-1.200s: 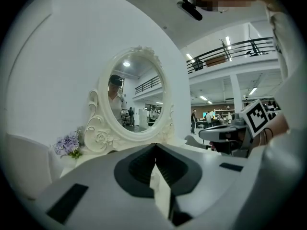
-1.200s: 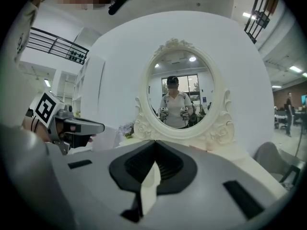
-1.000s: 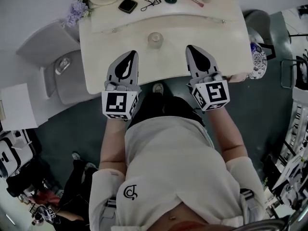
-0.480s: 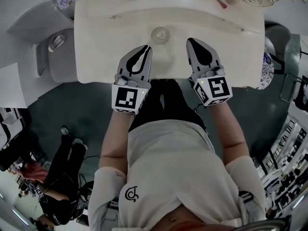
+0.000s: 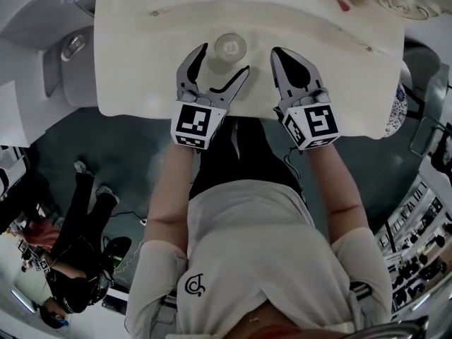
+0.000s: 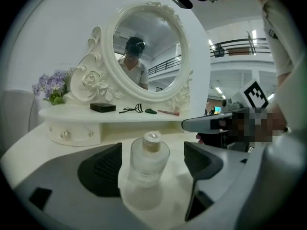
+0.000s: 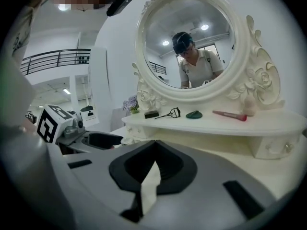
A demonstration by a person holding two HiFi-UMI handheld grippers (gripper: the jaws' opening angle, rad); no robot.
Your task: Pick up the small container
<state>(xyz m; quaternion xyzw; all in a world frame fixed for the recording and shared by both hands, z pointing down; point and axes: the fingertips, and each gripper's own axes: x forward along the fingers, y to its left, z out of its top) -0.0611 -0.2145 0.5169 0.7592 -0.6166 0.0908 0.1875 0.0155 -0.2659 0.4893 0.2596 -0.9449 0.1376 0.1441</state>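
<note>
The small container (image 5: 230, 46) is a frosted glass bottle with a pale gold cap, standing upright on the cream dressing table (image 5: 141, 69). My left gripper (image 5: 225, 57) has its jaws opening, one on either side of the bottle (image 6: 148, 162). In the left gripper view the left gripper (image 6: 152, 163) has both dark pads standing off the glass, with gaps on each side. My right gripper (image 5: 280, 51) hovers over the table just right of the bottle. Its jaws are shut on nothing, and the tips of the right gripper (image 7: 153, 145) meet.
An oval mirror (image 6: 146, 51) stands at the table's back. Its shelf carries a black compact (image 6: 102, 107), an eyelash curler (image 6: 132, 110), a green item (image 7: 194, 114) and a pink brush (image 7: 230, 115). Purple flowers (image 6: 53, 85) sit at the shelf's left end. The table's front edge runs under both grippers.
Both grippers have moved forward over the table toward the bottle. The left jaws, shut before, now stand wide with the bottle between them. The right jaws stay shut.
</note>
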